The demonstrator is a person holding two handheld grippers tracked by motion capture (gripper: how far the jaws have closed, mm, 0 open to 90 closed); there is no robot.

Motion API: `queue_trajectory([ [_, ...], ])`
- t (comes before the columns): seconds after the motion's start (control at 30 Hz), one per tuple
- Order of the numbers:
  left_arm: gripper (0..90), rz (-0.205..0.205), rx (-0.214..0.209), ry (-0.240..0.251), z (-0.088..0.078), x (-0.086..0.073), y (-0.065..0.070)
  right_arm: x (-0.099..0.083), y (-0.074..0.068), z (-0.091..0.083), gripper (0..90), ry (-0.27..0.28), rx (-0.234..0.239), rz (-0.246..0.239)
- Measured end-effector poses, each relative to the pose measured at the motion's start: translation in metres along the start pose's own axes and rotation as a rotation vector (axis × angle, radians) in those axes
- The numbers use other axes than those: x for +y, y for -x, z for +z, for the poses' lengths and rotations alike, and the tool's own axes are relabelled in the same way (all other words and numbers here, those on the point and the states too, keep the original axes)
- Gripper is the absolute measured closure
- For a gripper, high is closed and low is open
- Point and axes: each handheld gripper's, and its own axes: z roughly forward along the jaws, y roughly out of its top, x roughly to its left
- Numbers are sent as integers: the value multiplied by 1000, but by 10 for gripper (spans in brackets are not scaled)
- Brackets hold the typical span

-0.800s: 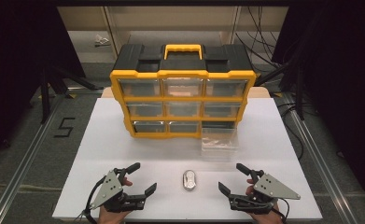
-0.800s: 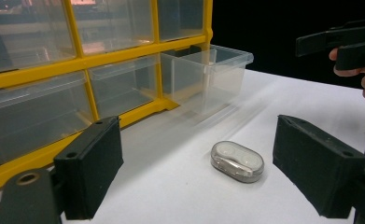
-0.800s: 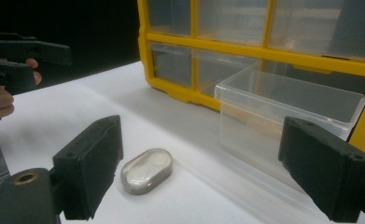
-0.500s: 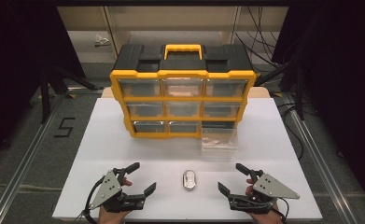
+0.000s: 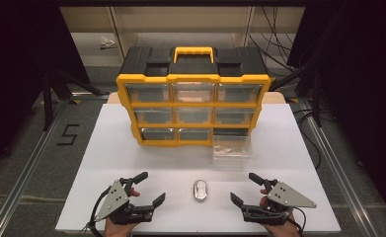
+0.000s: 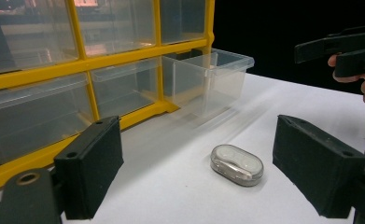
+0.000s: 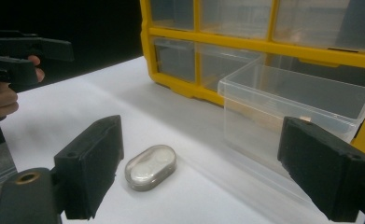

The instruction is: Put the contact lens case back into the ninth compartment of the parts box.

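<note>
A yellow and black organiser stands on the white bench with nine drawer bays in three rows of three. Eight clear drawers sit in their bays, and as far as their clear fronts show in the two gripper views, nothing lies in them. The ninth drawer, from the organiser's bottom right bay, is pulled out and stands on the bench just in front of that bay; in the right gripper view it looks empty.

One small clear oval case lies flat on the bench in front of the organiser, well apart from it and nearer the person, a little to the left of the pulled-out drawer. It seems to hold two round pale compartments side by side; what is in them cannot be told.

There are two grippers, one in each hand. The left gripper lies in front of the organiser's left half, its fingers wide apart with nothing between them. The right gripper lies in front of the organiser's right half, its fingers likewise wide apart and empty. The case rests between the two grippers, touching neither.
</note>
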Motion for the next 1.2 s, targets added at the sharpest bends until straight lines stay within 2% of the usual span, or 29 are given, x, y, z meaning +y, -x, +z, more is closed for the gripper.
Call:
queue_trajectory([
  [0.17,156,-1,0,3,0,0,0,3,-2,2,159,-11,-3,-13],
  [0.27,157,0,0,0,0,0,0,6,-3,4,160,-29,5,2],
  [0.33,157,1,0,1,0,0,0,8,-3,7,159,-57,22,18],
  [0.5,158,-3,-2,3,0,0,0,11,-6,16,154,-140,62,-3],
  [0.63,158,-3,-1,2,0,0,0,13,-8,20,154,-165,68,-14],
  [0.8,158,-2,0,2,0,0,0,17,-13,32,159,-222,69,-14],
  [1.2,158,-1,3,2,0,0,0,15,-22,53,161,-334,78,-14],
])
